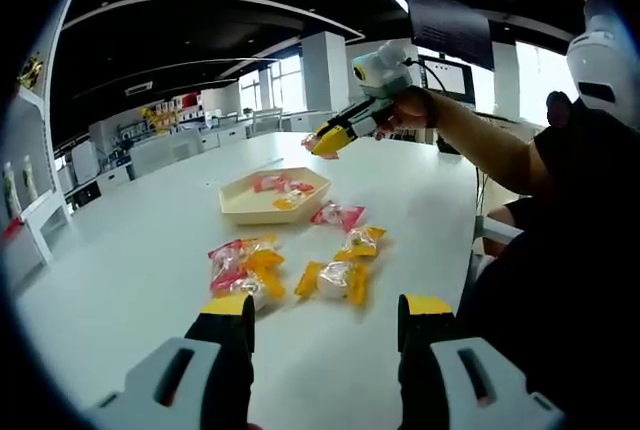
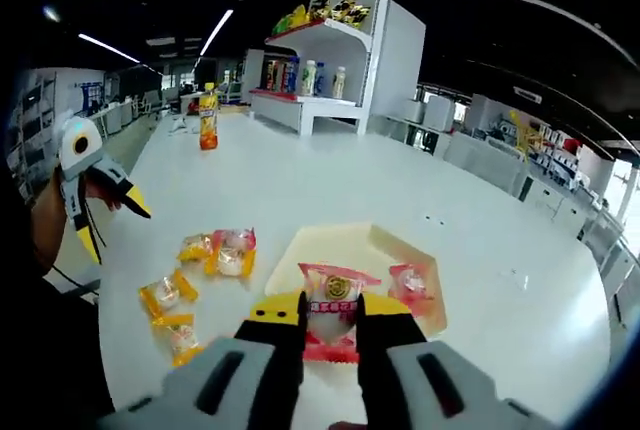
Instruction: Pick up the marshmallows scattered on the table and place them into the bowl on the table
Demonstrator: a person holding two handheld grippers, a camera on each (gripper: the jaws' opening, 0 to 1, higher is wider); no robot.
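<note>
Right gripper [image 2: 331, 322]: your jaws are clamped on one marshmallow [image 2: 334, 312], held just over the bowl [image 2: 345, 250], near its front rim. Left gripper [image 1: 326, 312]: jaws wide apart, holding nothing, above the loose packets [image 1: 338, 279] on the table [image 1: 130, 250]. Step in hand: the drop. Next, you likely need only to part your right jaws over the bowl.

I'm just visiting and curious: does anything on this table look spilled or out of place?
Nothing is damaged. Several pink and yellow wrapped marshmallows lie scattered on the white table outside the shallow cream bowl, and an orange drink bottle stands alone at the far end.
</note>
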